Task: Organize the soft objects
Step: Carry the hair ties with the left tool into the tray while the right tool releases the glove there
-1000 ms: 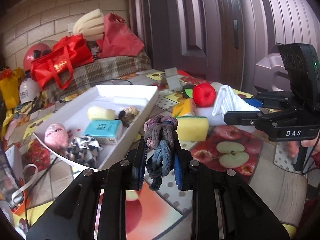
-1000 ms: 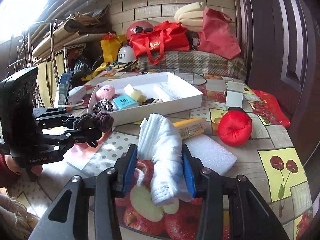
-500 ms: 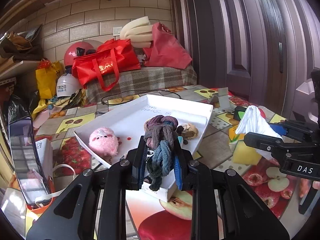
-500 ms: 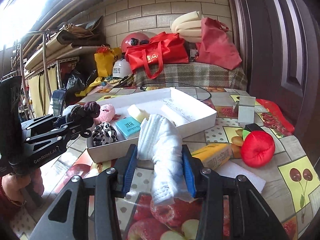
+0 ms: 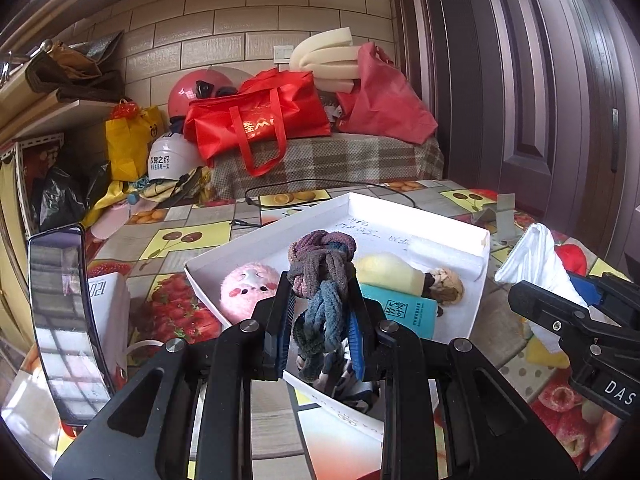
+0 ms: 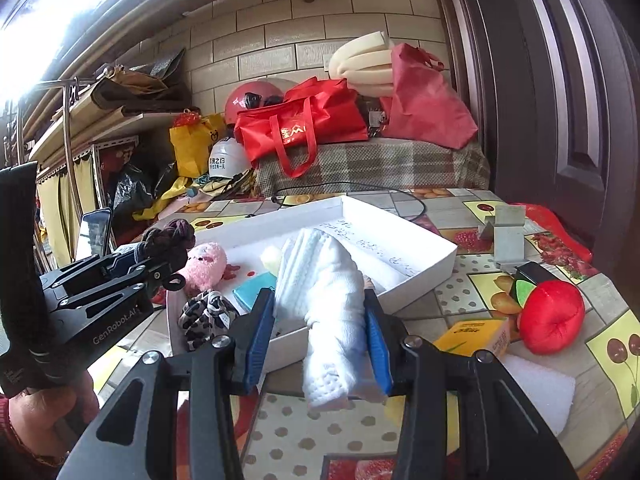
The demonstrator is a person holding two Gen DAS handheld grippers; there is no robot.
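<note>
My left gripper (image 5: 320, 320) is shut on a knotted purple and blue fabric bundle (image 5: 322, 276) and holds it above the near corner of the white tray (image 5: 416, 220). My right gripper (image 6: 316, 336) is shut on a folded white towel (image 6: 324, 292) at the tray's (image 6: 420, 276) near wall. The tray holds a pink plush (image 5: 250, 290), a yellow sponge (image 5: 390, 274), a teal pack (image 5: 408, 312), a brown knot (image 5: 446, 284) and a leopard scrunchie (image 6: 204, 316). The right gripper also shows in the left wrist view (image 5: 560, 292), and the left gripper in the right wrist view (image 6: 160, 256).
On the fruit-print table, right of the tray, lie a red plush ball (image 6: 552, 316), a yellow box (image 6: 476, 332), a white foam pad (image 6: 536, 388) and a grey stand (image 6: 506, 236). A phone (image 5: 64, 320) stands at the left. Red bags (image 5: 256, 120) sit behind.
Both grippers moved left toward the tray with their loads. The fabric bundle now hangs over the tray's near corner, and the towel has come up to the tray's near wall.
</note>
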